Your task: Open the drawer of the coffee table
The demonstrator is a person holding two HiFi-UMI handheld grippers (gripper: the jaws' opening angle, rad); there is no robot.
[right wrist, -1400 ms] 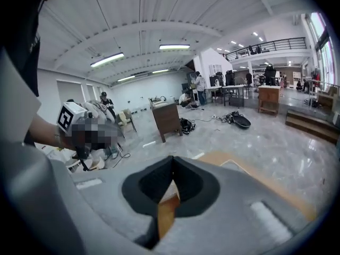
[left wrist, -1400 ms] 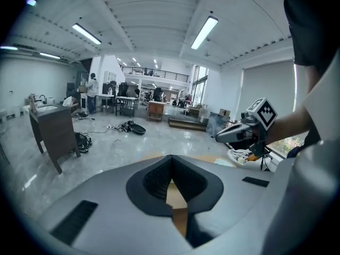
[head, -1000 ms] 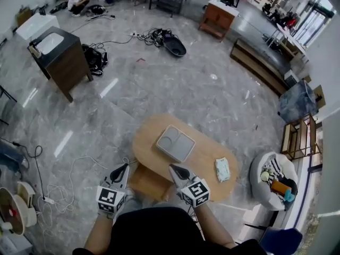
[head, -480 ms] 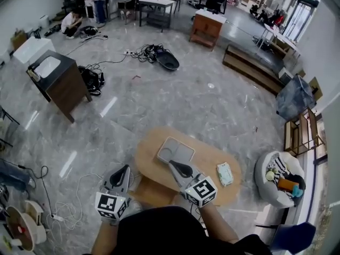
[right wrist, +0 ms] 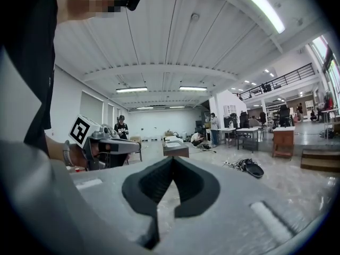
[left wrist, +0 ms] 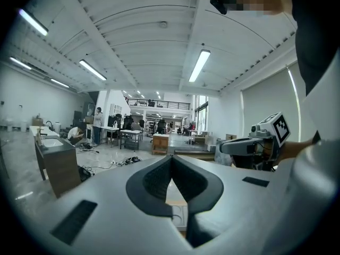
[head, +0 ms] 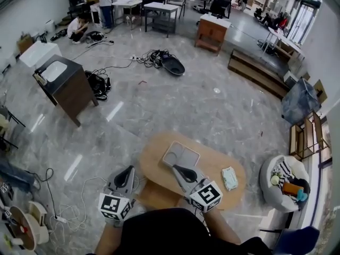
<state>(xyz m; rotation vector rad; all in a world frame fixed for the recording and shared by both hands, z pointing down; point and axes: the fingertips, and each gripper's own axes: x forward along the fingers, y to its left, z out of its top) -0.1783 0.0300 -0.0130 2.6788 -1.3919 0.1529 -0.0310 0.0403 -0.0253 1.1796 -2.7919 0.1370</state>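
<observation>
The grey marble floor [head: 175, 105] fills most of the head view, wide and bare beyond the far side of the table.

The oval wooden coffee table [head: 207, 166] stands just in front of the person. Its long axis runs from upper left to lower right in the head view, and one long edge faces the person. From under that near edge, towards the table's left end, a wooden drawer [head: 155, 191] juts out towards the person and looks pulled out.

A round white seat [head: 272, 170] heaped with small things stands close to the table's right end. White cables [head: 74, 209] trail over the floor to the left. A dark cabinet [head: 69, 89] with a sink in its top stands well apart at the upper left.

The left gripper [head: 129, 170] hangs over the floor just left of the drawer. Its jaws are closed tip to tip with nothing between them, and they touch nothing. The right gripper [head: 176, 168] is above the table's near edge, pointing towards the middle of the tabletop. Its jaws are also pressed together and empty. The drawer lies between the two grippers and below them.

A grey square tray [head: 181, 155] with two hollows lies on the tabletop, just beyond the right gripper's tips. A small white packet [head: 229, 178] lies near the right end.
</observation>
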